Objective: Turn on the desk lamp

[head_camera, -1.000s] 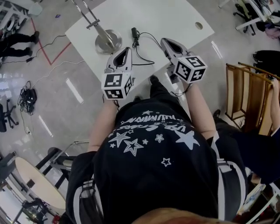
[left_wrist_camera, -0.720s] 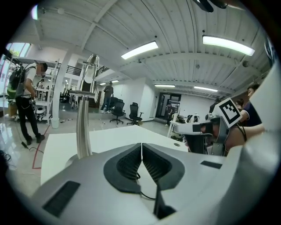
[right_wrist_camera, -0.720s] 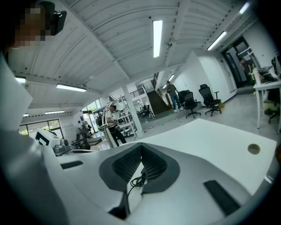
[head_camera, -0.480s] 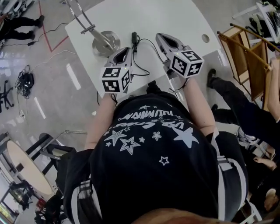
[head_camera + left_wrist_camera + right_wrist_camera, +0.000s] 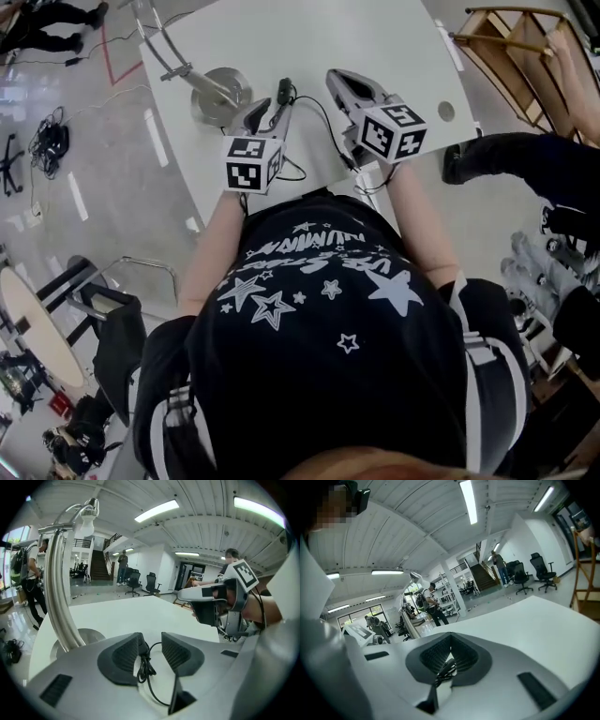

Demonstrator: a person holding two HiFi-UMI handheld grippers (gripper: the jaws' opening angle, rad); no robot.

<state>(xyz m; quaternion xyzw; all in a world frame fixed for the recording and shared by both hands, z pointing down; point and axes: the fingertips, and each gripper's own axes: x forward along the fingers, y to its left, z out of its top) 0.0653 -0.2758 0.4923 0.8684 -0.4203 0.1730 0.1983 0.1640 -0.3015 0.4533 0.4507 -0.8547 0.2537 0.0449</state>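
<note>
The desk lamp stands on the white table (image 5: 375, 37), with a round metal base (image 5: 218, 94) and a chrome arm (image 5: 58, 597) rising to a pale head (image 5: 89, 520). Its black cord (image 5: 314, 103) runs over the table and carries an inline switch (image 5: 283, 91). My left gripper (image 5: 268, 108) sits just right of the base. Its jaws are opening, with a bunched stretch of cord (image 5: 143, 663) between them; the right pad is clear of the cord. My right gripper (image 5: 336, 78) hovers right of the switch with its jaws together; cord (image 5: 443, 672) shows beneath them.
A cable hole (image 5: 446, 111) sits near the table's right edge. Beyond that edge are a person's dark-trousered leg (image 5: 525, 159) and a wooden rack (image 5: 506, 28). Cables (image 5: 47, 141) lie on the floor to the left, beside chairs and a round table (image 5: 28, 319).
My left gripper moved forward to the cord by the switch, and its jaws parted. The right gripper shifted slightly left. A person's leg has come in at the right.
</note>
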